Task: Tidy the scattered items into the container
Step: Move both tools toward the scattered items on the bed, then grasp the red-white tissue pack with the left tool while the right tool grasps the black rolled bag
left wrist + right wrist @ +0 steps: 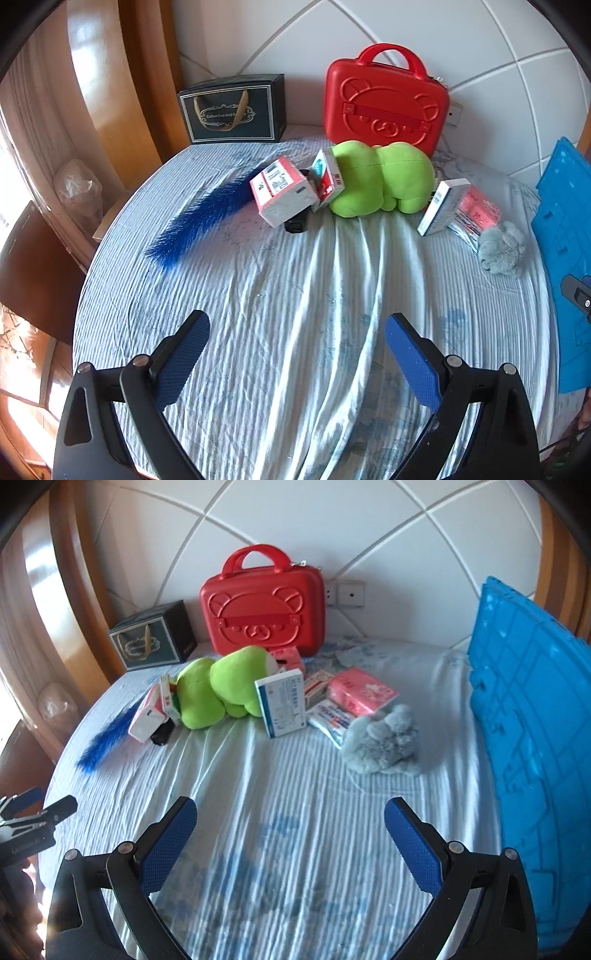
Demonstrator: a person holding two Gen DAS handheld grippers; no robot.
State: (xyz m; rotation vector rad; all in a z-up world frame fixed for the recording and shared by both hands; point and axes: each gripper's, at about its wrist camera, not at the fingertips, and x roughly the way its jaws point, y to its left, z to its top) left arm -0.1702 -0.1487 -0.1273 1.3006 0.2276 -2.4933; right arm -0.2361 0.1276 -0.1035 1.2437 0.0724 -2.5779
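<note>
surface: a bed sheet [288,295], pale blue and striped, is lying wrinkled below a white padded headboard [295,524] with wooden trim at the sides.
container: a blue plastic crate [532,738] is standing at the right edge of the bed, near the grey plush toy [384,742].
left gripper [297,354]: its blue-padded fingers are standing wide apart above bare sheet, holding nothing.
right gripper [290,834]: its fingers are likewise spread apart over the sheet, holding nothing.
scattered items, centre: a green plush toy [380,177] is lying in front of a red bear-embossed case [384,99], which is standing upright against the headboard.
scattered items, left: a red-and-white box [282,195] is tilting over a small black object [295,225]; a blue furry tail [199,221] is stretching beside it.
scattered items, right: a blue-and-white medicine box [282,705] is leaning against the green plush toy, next to a pink tissue pack [362,690].
background: a dark gift bag [236,109] is standing in the far left corner.
</note>
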